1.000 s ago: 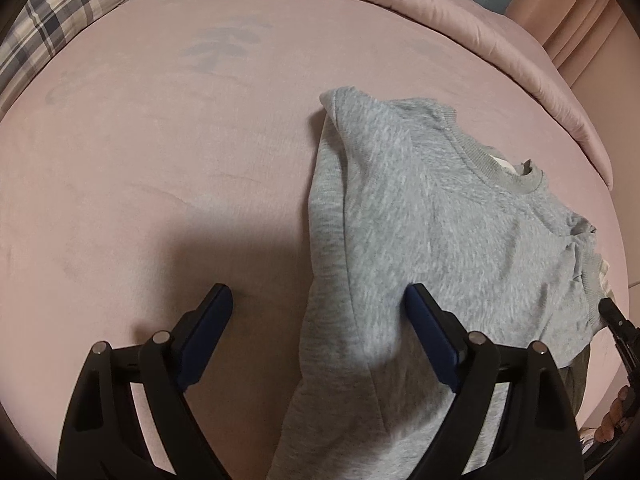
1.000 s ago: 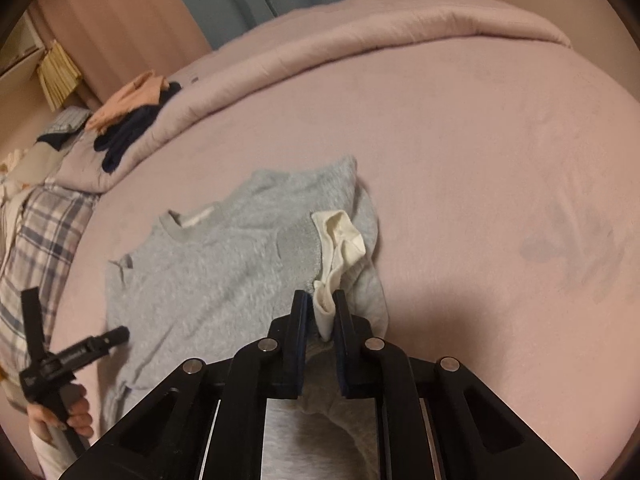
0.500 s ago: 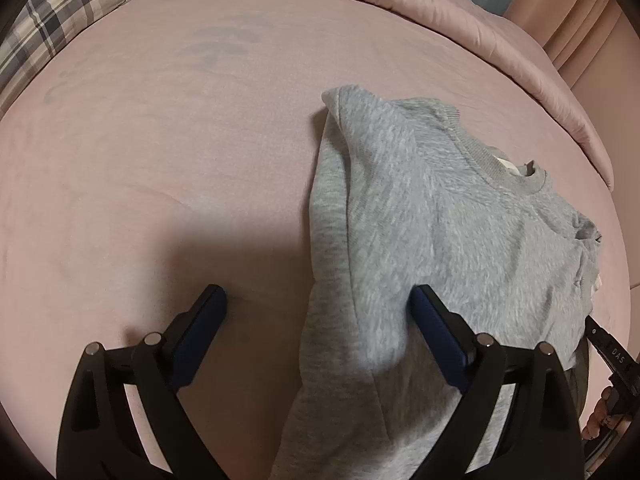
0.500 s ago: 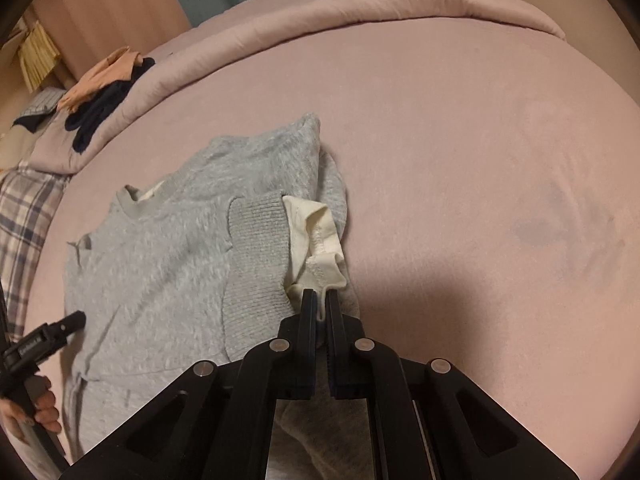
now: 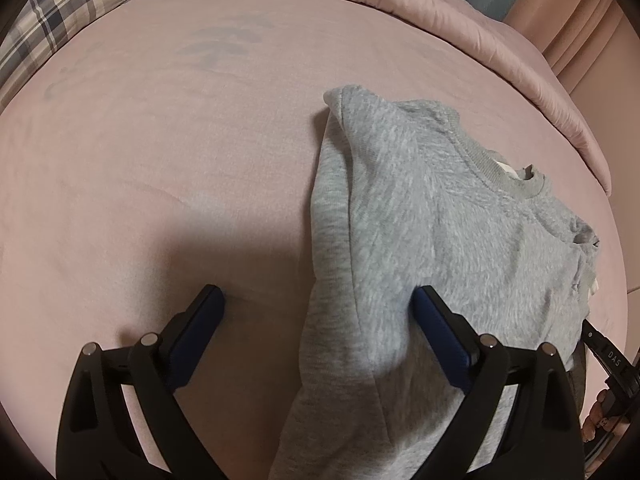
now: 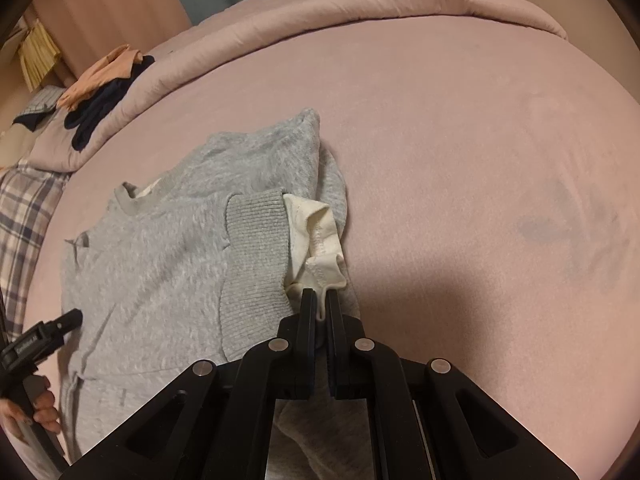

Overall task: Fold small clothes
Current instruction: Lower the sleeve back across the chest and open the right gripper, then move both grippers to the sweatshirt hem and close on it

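A small grey sweatshirt (image 5: 440,220) lies on the pink bed sheet (image 5: 160,160), neck toward the far right. My left gripper (image 5: 316,294) straddles its left edge. Its jaws are opening: one pad rests on the sheet, the other against the grey cloth, with the folded edge between them unpinched. In the right wrist view the sweatshirt (image 6: 160,264) has one sleeve folded across its body, showing the ribbed grey cuff (image 6: 256,240) and cream lining (image 6: 320,232). My right gripper (image 6: 320,294) is shut on a tip of that cream cloth.
A rolled pink quilt (image 5: 440,4) borders the far side of the bed, with orange and navy clothes (image 6: 104,88) piled on it. A plaid pillow (image 5: 48,28) lies at one corner. A hand (image 6: 40,412) shows at the lower left edge.
The right gripper has come down with the sleeve, laying the cuff over the sweatshirt's body, and its jaws have pinched tighter. The left jaws have spread slightly wider.
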Tool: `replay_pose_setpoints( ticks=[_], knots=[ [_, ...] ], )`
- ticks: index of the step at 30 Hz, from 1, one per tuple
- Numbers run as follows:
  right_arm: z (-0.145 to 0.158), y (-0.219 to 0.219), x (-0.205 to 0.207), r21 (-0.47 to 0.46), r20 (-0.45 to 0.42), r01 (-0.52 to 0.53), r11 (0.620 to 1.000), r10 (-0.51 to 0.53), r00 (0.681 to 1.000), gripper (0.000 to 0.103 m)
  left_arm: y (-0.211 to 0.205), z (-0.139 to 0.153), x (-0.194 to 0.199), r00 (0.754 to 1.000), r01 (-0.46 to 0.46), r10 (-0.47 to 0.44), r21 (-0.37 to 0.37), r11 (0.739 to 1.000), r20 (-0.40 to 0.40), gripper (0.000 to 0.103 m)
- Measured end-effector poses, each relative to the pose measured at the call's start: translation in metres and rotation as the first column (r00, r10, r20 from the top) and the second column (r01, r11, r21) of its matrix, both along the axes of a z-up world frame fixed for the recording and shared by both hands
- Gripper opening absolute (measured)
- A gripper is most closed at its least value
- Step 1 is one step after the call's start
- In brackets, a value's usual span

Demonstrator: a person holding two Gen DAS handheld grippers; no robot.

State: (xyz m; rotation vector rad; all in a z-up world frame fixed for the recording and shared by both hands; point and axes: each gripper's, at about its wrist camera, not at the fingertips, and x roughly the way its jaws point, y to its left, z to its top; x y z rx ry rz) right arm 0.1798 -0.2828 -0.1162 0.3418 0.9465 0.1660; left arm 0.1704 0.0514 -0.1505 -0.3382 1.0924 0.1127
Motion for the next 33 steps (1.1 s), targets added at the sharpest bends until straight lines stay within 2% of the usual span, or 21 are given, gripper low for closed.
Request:
replay_pose_setpoints(
  ticks=[12, 22, 23, 24, 25, 26, 27, 29, 32, 33],
  knots=[
    [-0.001, 0.005, 0.000, -0.031, 0.010, 0.004, 0.999, -0.004, 1.000, 0.005, 0.000, 0.001, -0.009, 1.000, 0.001, -0.001, -0.027, 1.000, 0.000, 0.099],
    [0.001, 0.002, -0.007, -0.042, 0.031, 0.029, 0.999, -0.028, 0.999, 0.007, -0.008, 0.011, -0.059, 0.999, 0.017, -0.018, -0.049, 0.999, -0.026, 0.099],
    [0.003, 0.001, -0.010, -0.044, 0.029, 0.033, 0.999, -0.032, 0.999, 0.011, -0.008, 0.013, -0.064, 0.999, 0.016, -0.017, -0.051, 0.999, -0.028, 0.099],
    [0.004, 0.000, -0.012, -0.055, 0.024, 0.039, 0.998, -0.038, 0.999, 0.023, -0.007, 0.016, -0.072, 1.000, 0.012, -0.013, -0.059, 0.998, -0.027, 0.099],
    [0.006, -0.001, -0.016, -0.084, 0.017, 0.052, 0.995, -0.051, 0.999, 0.031, -0.006, 0.018, -0.079, 1.000, 0.007, -0.008, -0.065, 0.998, -0.022, 0.099],
    [0.009, -0.003, -0.020, -0.114, 0.019, 0.064, 0.991, -0.063, 0.998, 0.046, -0.005, 0.021, -0.084, 1.000, 0.001, -0.002, -0.069, 0.998, -0.014, 0.099],
    [0.012, -0.005, -0.026, -0.124, 0.031, 0.069, 0.990, -0.065, 0.997, 0.053, -0.004, 0.025, -0.091, 1.000, -0.005, 0.005, -0.073, 0.997, -0.003, 0.099],
    [0.019, -0.013, -0.040, -0.091, 0.060, 0.063, 0.994, -0.057, 0.997, 0.056, -0.005, 0.034, -0.107, 1.000, -0.012, 0.013, -0.074, 0.997, 0.022, 0.099],
    [0.025, -0.023, -0.058, -0.005, 0.062, 0.039, 0.999, -0.038, 0.997, 0.075, -0.007, 0.042, -0.123, 0.998, -0.015, 0.018, -0.071, 0.997, 0.052, 0.101],
    [0.028, -0.026, -0.067, 0.032, 0.074, 0.026, 0.999, -0.029, 0.997, 0.077, -0.007, 0.045, -0.131, 0.998, -0.020, 0.025, -0.073, 0.997, 0.065, 0.102]
  ],
)
